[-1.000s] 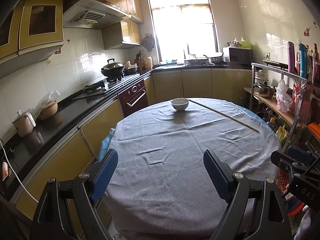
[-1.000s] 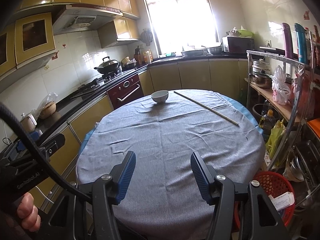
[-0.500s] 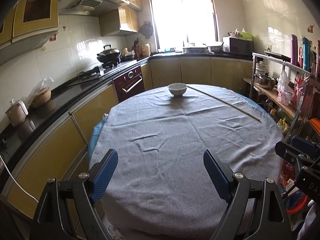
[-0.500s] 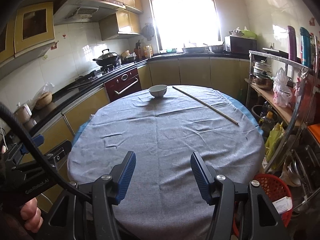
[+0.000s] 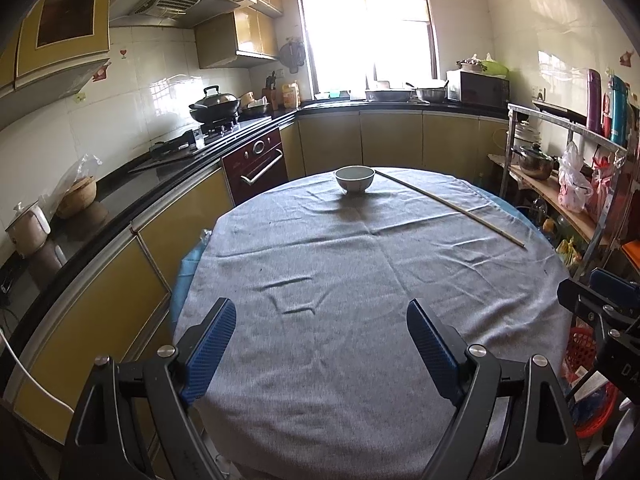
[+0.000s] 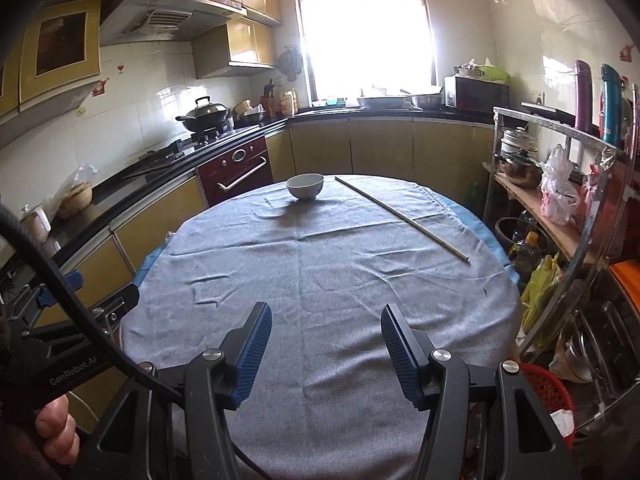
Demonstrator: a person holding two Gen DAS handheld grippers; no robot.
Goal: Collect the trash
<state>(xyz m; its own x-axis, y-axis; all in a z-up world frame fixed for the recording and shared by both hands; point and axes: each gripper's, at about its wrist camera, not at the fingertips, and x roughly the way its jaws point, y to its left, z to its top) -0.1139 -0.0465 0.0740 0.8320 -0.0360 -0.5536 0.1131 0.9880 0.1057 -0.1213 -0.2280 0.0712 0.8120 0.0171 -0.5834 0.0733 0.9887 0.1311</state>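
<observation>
Trash not seen on table (image 5: 360, 340); only bowl (image 5: 354, 178) near far edge, stick (image 5: 448, 207) toward right edge. Red basket (image 6: 548, 394) by near-right edge. Left gripper (image 5: 320, 356), right gripper (image 6: 325, 354) held wide, empty. Stage undecidable: cleared or awaiting.

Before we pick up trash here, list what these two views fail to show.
- Bowl contents: both views see it side-on from low, so its rim hides the inside.
- Red basket: right view, partly behind the right hand-held gripper; in the left view cut off by the edge.
- Floor near the table: hidden by the cloth.
- Window area: washed out by glare.
- Rack items: too small and cluttered to tell.
</observation>
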